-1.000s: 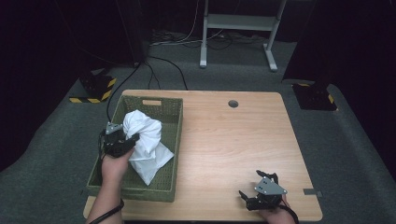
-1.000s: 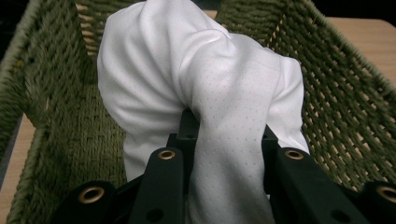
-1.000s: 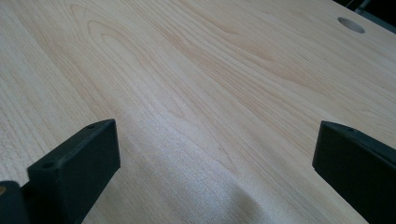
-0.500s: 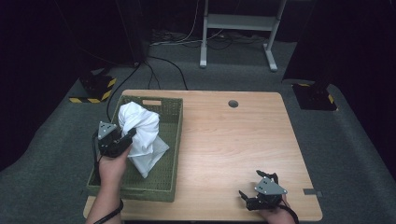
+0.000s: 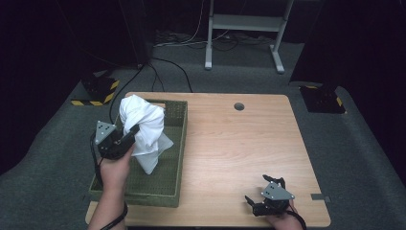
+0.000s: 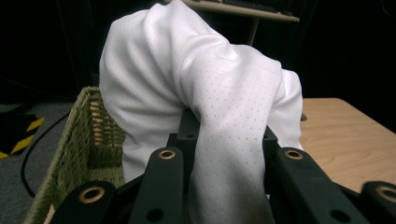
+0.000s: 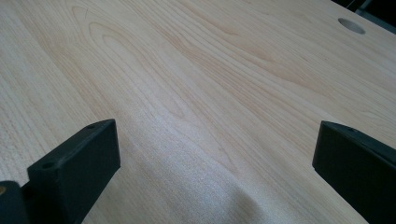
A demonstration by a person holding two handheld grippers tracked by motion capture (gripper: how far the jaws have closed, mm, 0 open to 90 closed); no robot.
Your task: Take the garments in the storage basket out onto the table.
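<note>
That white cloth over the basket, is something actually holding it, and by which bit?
Yes. The left tool is shut on a bunched fold of the white cloth; the rest drapes over the green wicker basket. The right tool is open, holding nothing.

Both grippers are black, angular tools, each topped by a grey three-cornered plate with small dark dots at its corners. The left gripper (image 5: pixel 131 130) has thick matte black jaws with brass-ringed holes and plain round holes along their arms, seen up close in the left gripper view (image 6: pixel 224 182). A black cable trails from it down along the bare forearm, and a dark band circles that wrist. The right gripper (image 5: pixel 265 195) has blocky black jaws with small screw holes (image 7: pixel 215 172); its hand is bare
</note>
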